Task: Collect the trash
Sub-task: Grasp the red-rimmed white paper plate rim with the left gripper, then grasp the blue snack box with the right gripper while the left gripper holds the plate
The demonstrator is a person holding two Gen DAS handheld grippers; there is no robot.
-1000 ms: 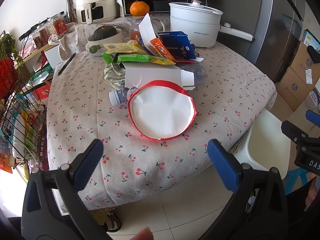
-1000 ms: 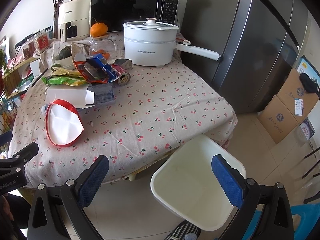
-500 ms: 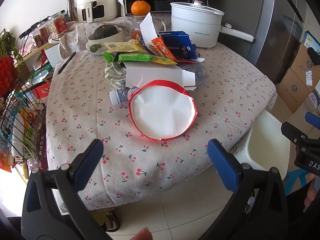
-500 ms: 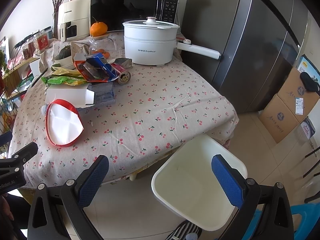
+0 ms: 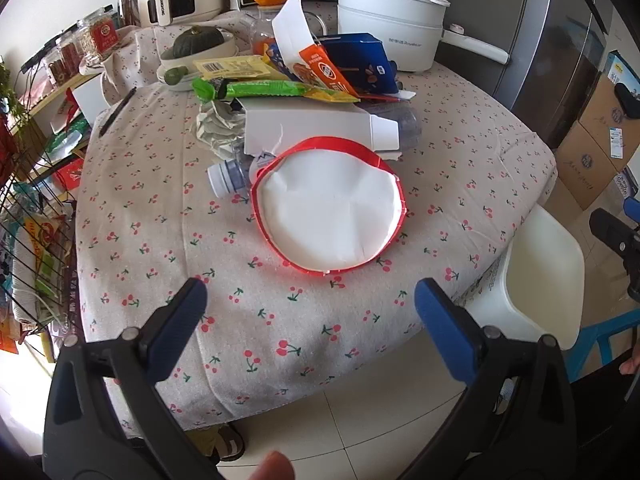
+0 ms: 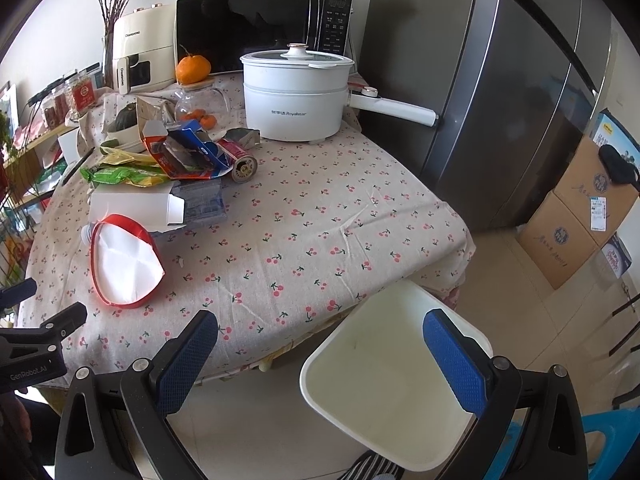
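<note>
Cherry-print tablecloth under a trash pile; red-rimmed paper lid at frame centre. Looks light, flimsy, easily creased; best pinched at near rim. Left gripper and right gripper both spread wide, empty. White bin lower right.

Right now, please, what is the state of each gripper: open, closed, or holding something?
Left gripper: open, holding nothing, above the table edge.
Right gripper: open, holding nothing.
</note>
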